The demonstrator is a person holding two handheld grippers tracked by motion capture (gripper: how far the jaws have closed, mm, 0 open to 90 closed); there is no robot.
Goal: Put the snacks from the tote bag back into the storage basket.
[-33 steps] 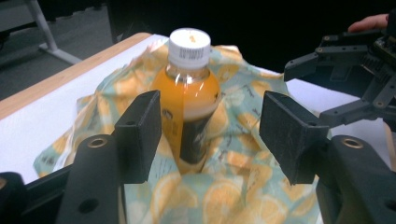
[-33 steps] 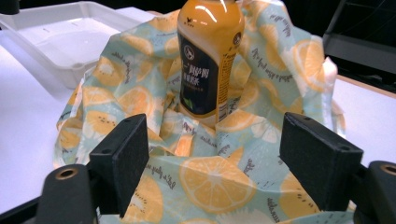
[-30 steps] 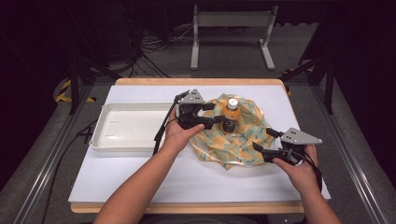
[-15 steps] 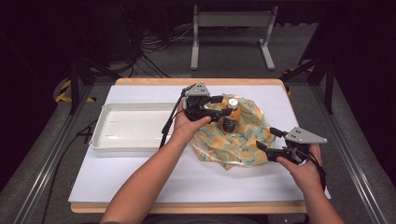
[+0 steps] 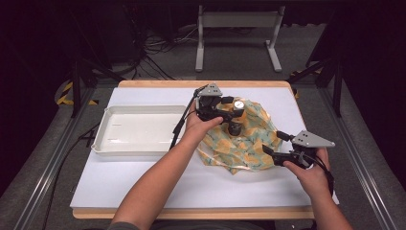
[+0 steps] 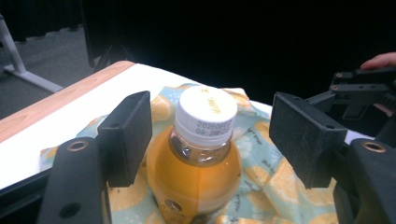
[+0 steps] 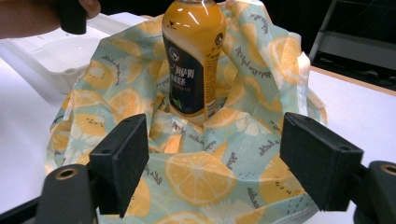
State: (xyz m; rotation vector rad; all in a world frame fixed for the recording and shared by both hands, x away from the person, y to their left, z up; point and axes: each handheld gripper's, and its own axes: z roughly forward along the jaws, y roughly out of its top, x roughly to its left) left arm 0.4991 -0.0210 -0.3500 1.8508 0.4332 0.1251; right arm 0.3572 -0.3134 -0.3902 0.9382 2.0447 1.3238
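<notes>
An orange-drink bottle (image 6: 196, 163) with a white cap (image 5: 238, 103) stands upright in a crumpled bag (image 5: 246, 143) printed with orange slices. My left gripper (image 6: 217, 135) straddles the bottle's neck. Its jaws have just been opening, and both pads stand clear of the bottle. In the high view the left gripper (image 5: 233, 115) reaches the bottle from the left. My right gripper (image 7: 210, 158) is open at the bag's (image 7: 196, 177) near edge, with cloth below its jaws and nothing pinched. The bottle's dark label (image 7: 191, 70) faces it. The right gripper (image 5: 274, 143) sits at the bag's right side.
A white tray (image 5: 139, 143) lies on the white tabletop (image 5: 158, 182) left of the bag. A wooden edge (image 5: 158, 83) runs along the far side. Beyond it are dark floor, cables and a metal stand (image 5: 237, 33).
My left gripper has moved right up to the bottle and now has it between its jaws, which stand wider. The right gripper and the bag have stayed put.
</notes>
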